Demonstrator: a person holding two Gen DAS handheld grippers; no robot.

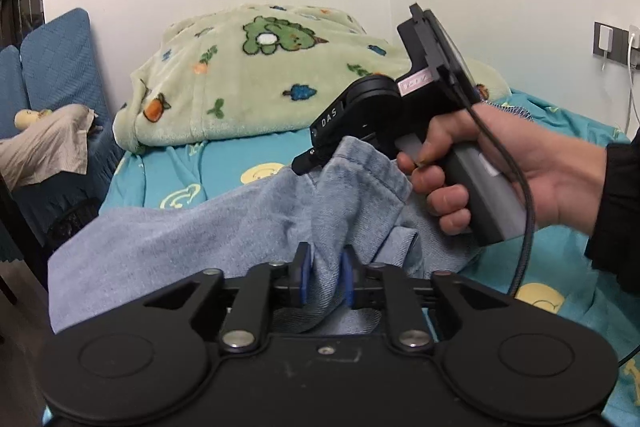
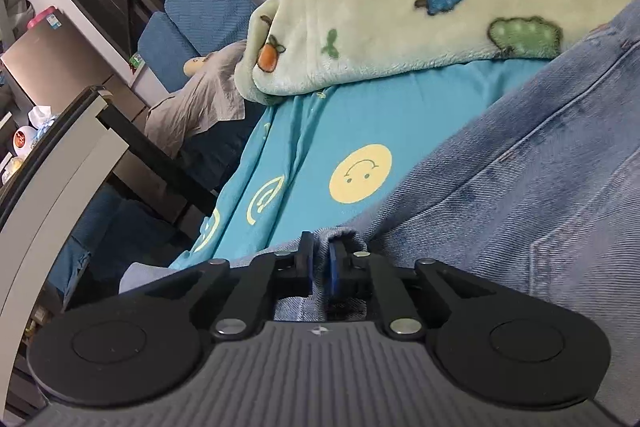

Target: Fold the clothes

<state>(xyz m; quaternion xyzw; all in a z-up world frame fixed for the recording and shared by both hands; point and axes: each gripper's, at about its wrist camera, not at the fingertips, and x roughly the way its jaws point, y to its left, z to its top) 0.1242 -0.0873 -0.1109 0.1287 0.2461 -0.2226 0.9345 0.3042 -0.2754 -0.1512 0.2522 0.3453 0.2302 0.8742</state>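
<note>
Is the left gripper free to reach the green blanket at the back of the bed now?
Probably not yet. The left gripper has denim of the jeans between its fingers, and the raised jeans and the right gripper lie between it and the blanket. It would likely need to let go first.

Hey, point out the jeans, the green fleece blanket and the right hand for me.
jeans (image 1: pixel 168 243): left wrist view, on the flat denim panel.
green fleece blanket (image 1: pixel 248 87): left wrist view, on its front slope.
right hand (image 1: pixel 480 163): left wrist view, on the knuckles round the handle.
</note>
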